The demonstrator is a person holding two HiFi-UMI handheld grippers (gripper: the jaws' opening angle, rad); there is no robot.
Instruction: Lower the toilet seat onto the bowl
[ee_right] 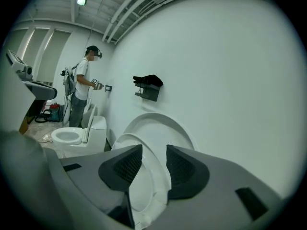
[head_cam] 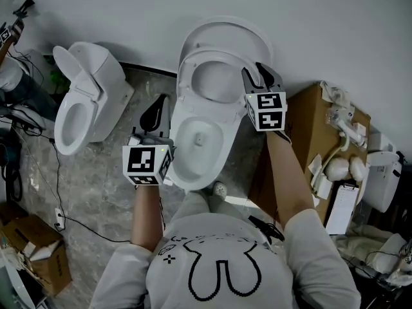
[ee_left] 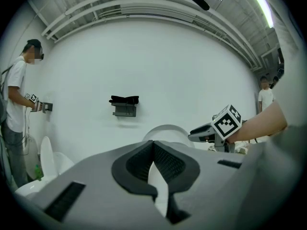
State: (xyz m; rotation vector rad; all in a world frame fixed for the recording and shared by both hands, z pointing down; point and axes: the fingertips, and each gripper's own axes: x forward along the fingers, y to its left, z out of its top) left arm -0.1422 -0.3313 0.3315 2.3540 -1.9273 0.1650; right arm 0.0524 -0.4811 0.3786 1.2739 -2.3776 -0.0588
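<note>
A white toilet stands in the middle of the head view. Its lid (head_cam: 225, 31) leans on the wall, and the seat (head_cam: 187, 69) is tilted forward off the lid, above the bowl (head_cam: 187, 172). My right gripper (head_cam: 256, 73) is at the seat's right rim. In the right gripper view the right gripper (ee_right: 153, 164) is shut on the seat (ee_right: 152, 178), whose rim fills the gap between the pads, with the lid (ee_right: 163, 128) behind. My left gripper (head_cam: 156, 108) hangs left of the bowl, touching nothing. In its own view the left gripper (ee_left: 153, 147) is shut and empty.
A second white toilet (head_cam: 87, 102) stands to the left with its seat raised. A large cardboard box (head_cam: 309, 127) crowds the right side, a smaller one (head_cam: 38, 250) sits at the lower left. Cables (head_cam: 58, 172) cross the stone floor. Another person (ee_right: 81, 90) stands by the wall.
</note>
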